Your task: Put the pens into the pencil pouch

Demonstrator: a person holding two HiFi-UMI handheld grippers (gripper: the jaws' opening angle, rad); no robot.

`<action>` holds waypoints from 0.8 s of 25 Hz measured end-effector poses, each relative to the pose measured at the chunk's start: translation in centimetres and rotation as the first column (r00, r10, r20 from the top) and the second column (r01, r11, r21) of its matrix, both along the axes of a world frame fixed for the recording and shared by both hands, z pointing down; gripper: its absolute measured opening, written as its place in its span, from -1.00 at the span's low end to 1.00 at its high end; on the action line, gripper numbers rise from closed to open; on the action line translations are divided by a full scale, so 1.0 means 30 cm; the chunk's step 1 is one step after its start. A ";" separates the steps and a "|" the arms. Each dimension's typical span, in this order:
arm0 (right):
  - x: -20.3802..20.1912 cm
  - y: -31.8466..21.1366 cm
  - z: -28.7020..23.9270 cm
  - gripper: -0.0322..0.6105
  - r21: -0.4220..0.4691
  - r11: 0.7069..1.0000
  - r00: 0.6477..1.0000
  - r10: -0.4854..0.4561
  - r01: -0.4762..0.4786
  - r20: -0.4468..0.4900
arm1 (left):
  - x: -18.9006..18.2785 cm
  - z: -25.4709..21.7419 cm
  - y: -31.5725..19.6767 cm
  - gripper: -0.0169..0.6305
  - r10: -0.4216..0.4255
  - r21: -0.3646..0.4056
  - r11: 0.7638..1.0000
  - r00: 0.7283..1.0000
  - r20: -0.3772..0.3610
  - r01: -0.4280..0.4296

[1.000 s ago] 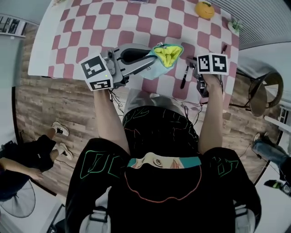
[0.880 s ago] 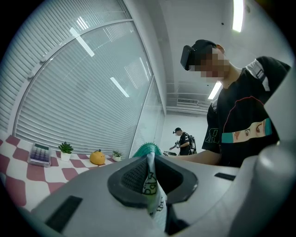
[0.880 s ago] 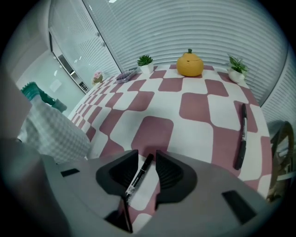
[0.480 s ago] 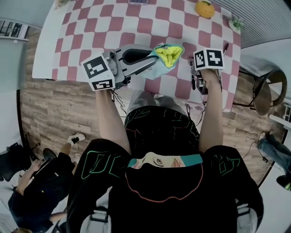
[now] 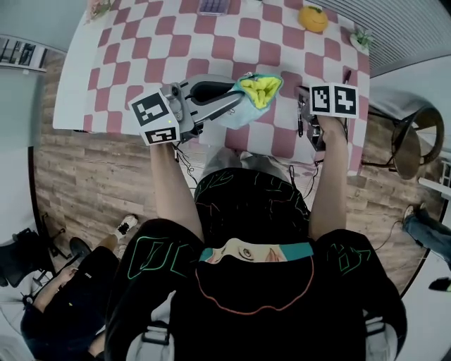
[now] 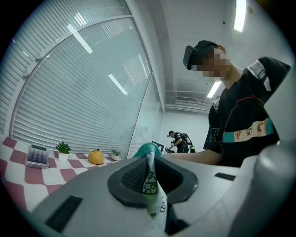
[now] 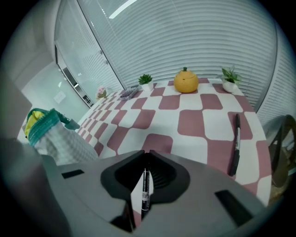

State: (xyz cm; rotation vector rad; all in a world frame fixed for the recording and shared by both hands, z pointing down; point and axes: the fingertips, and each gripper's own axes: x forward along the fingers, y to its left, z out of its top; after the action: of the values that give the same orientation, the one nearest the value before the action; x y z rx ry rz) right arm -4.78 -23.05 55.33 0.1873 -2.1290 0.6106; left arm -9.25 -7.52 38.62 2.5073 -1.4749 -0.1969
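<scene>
My left gripper [image 5: 236,96] is shut on the rim of a light blue pencil pouch [image 5: 252,99] with a yellow lining and holds it level above the checked table [image 5: 141,42]. In the left gripper view the pouch's rim [image 6: 151,185] is pinched between the jaws. My right gripper [image 5: 304,113] has just been closing, and a black pen [image 7: 145,190] now sits clamped between its jaws, just right of the pouch [image 7: 51,134]. A second black pen [image 7: 235,144] lies on the table near the right edge.
An orange fruit-shaped toy [image 5: 312,18], a small potted plant [image 5: 361,39] and a calculator [image 5: 213,7] stand along the table's far side. A chair [image 5: 409,141] is right of the table. A person crouches on the floor at lower left.
The right gripper closed on the black pen that lay on the table and raised it a little. The left gripper kept still with the pouch.
</scene>
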 end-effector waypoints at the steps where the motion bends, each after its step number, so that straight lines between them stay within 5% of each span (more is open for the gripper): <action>1: -0.004 -0.002 -0.023 -0.79 0.003 1.000 1.000 0.002 -0.002 0.024 | 0.001 -0.004 -0.001 -0.83 0.000 0.002 1.000 1.000 0.002 0.000; 9: -0.041 -0.022 -0.208 -0.79 0.031 0.999 0.974 0.024 -0.031 0.225 | 0.006 -0.028 -0.002 -0.83 0.008 0.019 1.000 1.000 0.018 -0.008; 20: -0.075 -0.043 -0.451 -0.79 0.083 0.995 0.895 0.020 -0.063 0.446 | 0.001 -0.066 0.006 -0.83 -0.013 0.039 0.999 0.999 0.040 0.011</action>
State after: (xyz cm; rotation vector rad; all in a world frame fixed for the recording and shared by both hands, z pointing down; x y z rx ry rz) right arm -7.03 -24.34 41.79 0.1560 -2.6084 0.6204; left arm -9.21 -7.33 36.65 2.5477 -1.5156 -0.1794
